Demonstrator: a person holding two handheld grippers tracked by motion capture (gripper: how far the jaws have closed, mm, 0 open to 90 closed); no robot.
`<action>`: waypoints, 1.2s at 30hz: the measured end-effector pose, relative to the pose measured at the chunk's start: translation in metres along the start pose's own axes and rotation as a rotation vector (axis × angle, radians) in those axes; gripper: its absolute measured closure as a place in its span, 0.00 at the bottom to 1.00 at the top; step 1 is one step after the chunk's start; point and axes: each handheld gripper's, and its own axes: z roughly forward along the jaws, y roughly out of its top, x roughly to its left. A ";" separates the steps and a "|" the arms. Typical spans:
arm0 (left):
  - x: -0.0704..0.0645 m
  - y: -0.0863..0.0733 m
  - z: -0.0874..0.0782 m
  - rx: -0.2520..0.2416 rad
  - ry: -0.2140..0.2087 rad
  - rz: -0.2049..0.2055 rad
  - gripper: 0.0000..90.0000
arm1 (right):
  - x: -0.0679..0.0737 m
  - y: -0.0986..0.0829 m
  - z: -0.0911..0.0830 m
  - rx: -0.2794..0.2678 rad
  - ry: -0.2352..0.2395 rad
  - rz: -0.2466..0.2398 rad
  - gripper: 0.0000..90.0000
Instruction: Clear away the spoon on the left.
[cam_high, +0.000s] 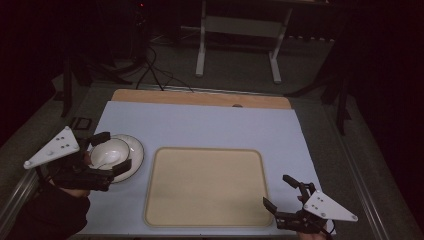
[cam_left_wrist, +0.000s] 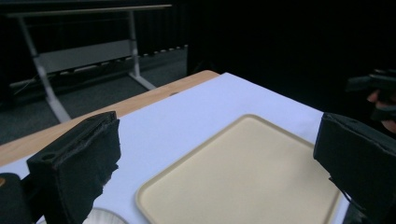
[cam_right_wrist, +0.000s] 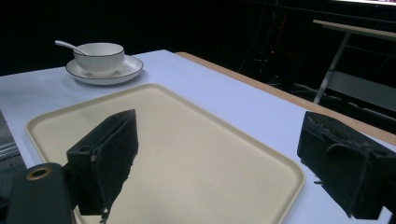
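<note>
A white bowl (cam_high: 109, 152) with a spoon (cam_high: 102, 163) in it stands on a white plate (cam_high: 134, 154) at the table's left. My left gripper (cam_high: 112, 152) is open; in the high view its jaws show on either side of the bowl, and I cannot tell whether they touch it. In the left gripper view the wide-open left gripper (cam_left_wrist: 219, 140) faces the beige tray (cam_left_wrist: 243, 177), with the plate's rim (cam_left_wrist: 105, 217) just below. My right gripper (cam_high: 279, 192) hangs open and empty at the tray's (cam_high: 205, 185) near right corner. In the right gripper view the bowl (cam_right_wrist: 99, 56) and plate (cam_right_wrist: 105, 72) lie beyond the tray (cam_right_wrist: 187, 154).
A pale blue mat (cam_high: 210, 125) covers the table, with a wooden strip (cam_high: 200, 97) along its far edge. A white frame stand (cam_high: 237, 30) and cables (cam_high: 155, 70) are on the floor beyond. A metal rail (cam_high: 360, 175) runs down the right side.
</note>
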 end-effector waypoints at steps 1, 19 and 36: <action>0.000 0.000 0.000 0.000 0.000 0.000 0.01 | 0.000 0.000 0.000 0.000 0.000 0.000 0.14; 0.057 -0.045 -0.012 0.026 0.162 -0.279 0.05 | 0.002 0.000 0.000 0.021 -0.021 -0.017 0.14; 0.086 -0.093 -0.022 0.102 0.228 -0.554 0.12 | 0.004 -0.001 0.000 0.031 -0.025 -0.023 0.14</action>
